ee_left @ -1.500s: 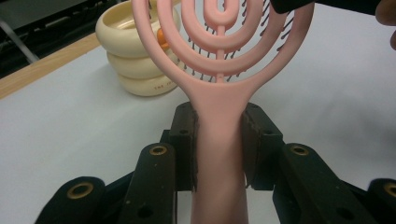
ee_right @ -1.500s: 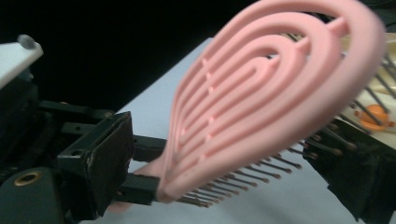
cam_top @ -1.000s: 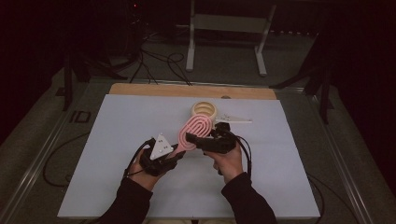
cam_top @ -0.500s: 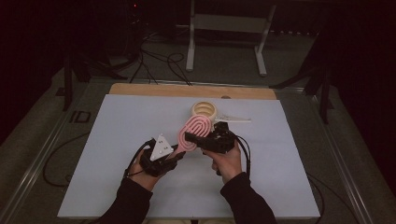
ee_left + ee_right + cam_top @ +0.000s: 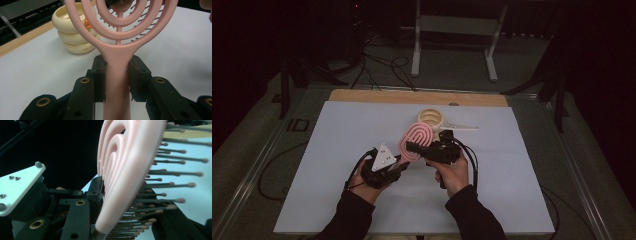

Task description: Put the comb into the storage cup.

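Since a second ago both my hands have stayed where they were, and what has changed is at the right tongs (image 5: 413,147), whose jaws have just been closing around the head of the pink hairbrush (image 5: 415,140). In the right gripper view that head (image 5: 125,170) stands edge-on between the two black jaws, its ringed back against the left one and its bristles (image 5: 160,195) pointing toward the right one; I cannot tell whether the far jaw already presses on the bristles. The left tongs (image 5: 398,164) are clamped on the brush's handle: in the left gripper view the pads sit tight against both sides of the handle (image 5: 117,82), with the looped head rising above them. From the high view the brush is held up off the desk (image 5: 337,150) near its middle, spanning from the left tongs up and right to the right tongs. Just behind the brush's head, on the desk, sits a cream stack of rings (image 5: 431,118), also seen in the left gripper view (image 5: 72,30) with something small and orange (image 5: 86,23) in its hollow. A pale flat piece (image 5: 462,127) lies on the desk right of the rings.
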The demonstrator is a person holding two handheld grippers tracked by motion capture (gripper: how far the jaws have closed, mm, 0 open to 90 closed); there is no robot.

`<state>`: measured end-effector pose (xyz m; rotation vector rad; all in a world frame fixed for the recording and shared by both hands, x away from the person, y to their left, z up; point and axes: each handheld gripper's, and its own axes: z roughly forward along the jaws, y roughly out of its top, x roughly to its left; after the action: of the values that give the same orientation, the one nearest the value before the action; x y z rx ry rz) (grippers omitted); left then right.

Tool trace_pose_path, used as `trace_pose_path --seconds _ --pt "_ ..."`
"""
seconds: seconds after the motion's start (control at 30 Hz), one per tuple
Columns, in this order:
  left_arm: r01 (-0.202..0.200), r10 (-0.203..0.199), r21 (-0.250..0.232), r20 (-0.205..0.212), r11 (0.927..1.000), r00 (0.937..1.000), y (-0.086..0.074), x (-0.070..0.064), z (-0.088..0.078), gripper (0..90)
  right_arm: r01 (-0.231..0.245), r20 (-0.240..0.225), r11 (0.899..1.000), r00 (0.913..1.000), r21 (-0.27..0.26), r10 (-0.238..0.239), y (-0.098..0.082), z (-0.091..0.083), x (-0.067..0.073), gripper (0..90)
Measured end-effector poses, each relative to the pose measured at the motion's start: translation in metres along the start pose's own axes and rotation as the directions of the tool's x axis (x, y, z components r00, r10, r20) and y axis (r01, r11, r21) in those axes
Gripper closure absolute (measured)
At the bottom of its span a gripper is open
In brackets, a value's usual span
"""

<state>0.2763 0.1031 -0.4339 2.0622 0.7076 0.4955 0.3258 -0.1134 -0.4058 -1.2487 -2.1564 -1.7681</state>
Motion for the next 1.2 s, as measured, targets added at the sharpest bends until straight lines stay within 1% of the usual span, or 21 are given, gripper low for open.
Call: trace_pose_path --seconds 0.1,0.27,0.37,0.4,0.43,0.47,0.5,0.6,0.63,0.67,0.73,0.77,0.8,0.83,0.93,1.03,1.07,1.1,1.13,1.17,1.2 --pt "0.005 -0.005 -0.007 0.0 1.0 1.0 0.0 0.0 0.0 70.0 -0.009 -0.002 1.0 1.0 -0.001 0.009 0.0 0.0 0.002 63.5" --pt "0.003 -0.003 -0.011 -0.001 0.9999 1.0 0.0 0.0 0.0 69.0 0.004 0.0 1.0 1.0 -0.004 -0.004 0.001 0.0 0.003 63.6" --pt "-0.001 0.001 -0.015 -0.008 0.9999 1.0 0.0 0.001 -0.001 61.1 0.01 0.013 1.0 0.9999 -0.015 -0.01 0.001 -0.002 0.002 63.6" --pt "0.004 -0.004 -0.018 -0.005 0.9998 1.0 0.0 0.001 -0.002 61.1 0.01 0.013 1.0 0.9999 -0.015 -0.01 0.001 -0.002 0.002 63.6" --pt "0.014 -0.015 -0.033 -0.016 0.9994 0.9998 -0.001 0.003 -0.003 58.1 0.009 0.009 1.0 0.9999 -0.018 -0.009 0.002 -0.003 0.002 63.6" --pt "0.026 -0.027 -0.039 -0.02 0.9989 0.9994 -0.001 0.003 -0.003 52.4 0.007 0.012 1.0 0.9999 -0.019 -0.007 0.002 -0.004 0.002 63.7" --pt "0.026 -0.027 -0.039 -0.02 0.9989 0.9994 -0.001 0.003 -0.003 49.2 0.007 0.012 1.0 0.9999 -0.019 -0.007 0.002 -0.004 0.002 63.7" --pt "0.026 -0.027 -0.039 -0.02 0.9989 0.9994 -0.001 0.003 -0.003 49.2 0.008 0.013 1.0 0.9999 -0.02 -0.008 0.002 -0.004 0.002 63.7" --pt "0.069 -0.073 -0.088 -0.045 0.9938 0.9963 -0.003 0.009 -0.009 49.2 0.008 0.013 1.0 0.9999 -0.02 -0.008 0.002 -0.004 0.002 63.7" --pt "0.067 -0.074 -0.097 -0.068 0.9931 0.995 -0.003 0.009 -0.01 29.0 0.007 0.012 1.0 0.9999 -0.025 -0.007 0.003 -0.005 0.002 63.6" --pt "0.077 -0.085 -0.102 -0.078 0.9918 0.9934 -0.003 0.01 -0.011 17.0 0.009 0.011 1.0 0.9999 -0.026 -0.008 0.003 -0.005 0.002 63.6" --pt "0.086 -0.094 -0.097 -0.078 0.9916 0.9925 -0.002 0.012 -0.012 17.0 0.011 0.01 1.0 0.9999 -0.027 -0.011 0.003 -0.005 0.002 63.6" --pt "0.086 -0.092 -0.086 -0.072 0.9926 0.9931 -0.002 0.014 -0.013 11.0 0.013 0.009 1.0 0.9999 -0.027 -0.013 0.003 -0.005 0.002 63.6" --pt "0.095 -0.101 -0.078 -0.071 0.9924 0.9924 -0.003 0.016 -0.014 0.3 0.017 0.009 1.0 0.9998 -0.024 -0.016 0.003 -0.005 0.003 63.6" --pt "0.107 -0.114 -0.092 -0.069 0.99 0.9911 -0.006 0.018 -0.018 0.3 0.017 0.009 1.0 0.9998 -0.023 -0.017 0.003 -0.005 0.003 63.6" --pt "0.132 -0.143 -0.121 -0.086 0.9839 0.986 -0.012 0.025 -0.026 0.2 0.018 0.012 1.0 0.9998 -0.025 -0.018 0.004 -0.007 0.002 63.6" --pt "0.132 -0.143 -0.121 -0.086 0.9839 0.986 -0.012 0.025 -0.026 0.2 0.018 0.012 1.0 0.9998 -0.025 -0.018 0.004 -0.007 0.002 63.6" --pt "0.147 -0.159 -0.134 -0.086 0.9801 0.9835 -0.014 0.029 -0.031 0.2 0.018 0.016 1.0 0.9997 -0.021 -0.018 0.004 -0.008 0.002 63.6" --pt "0.147 -0.159 -0.134 -0.086 0.9801 0.9835 -0.014 0.029 -0.031 0.2 0.018 0.016 1.0 0.9997 -0.021 -0.018 0.004 -0.008 0.002 63.6" --pt "0.159 -0.173 -0.144 -0.087 0.9767 0.981 -0.017 0.033 -0.035 0.2 0.024 0.022 1.0 0.9995 -0.02 -0.024 0.004 -0.008 0.001 63.6" --pt "0.159 -0.173 -0.144 -0.087 0.9767 0.981 -0.017 0.033 -0.035 0.2 0.024 0.022 1.0 0.9995 -0.02 -0.024 0.004 -0.008 0.001 63.6"
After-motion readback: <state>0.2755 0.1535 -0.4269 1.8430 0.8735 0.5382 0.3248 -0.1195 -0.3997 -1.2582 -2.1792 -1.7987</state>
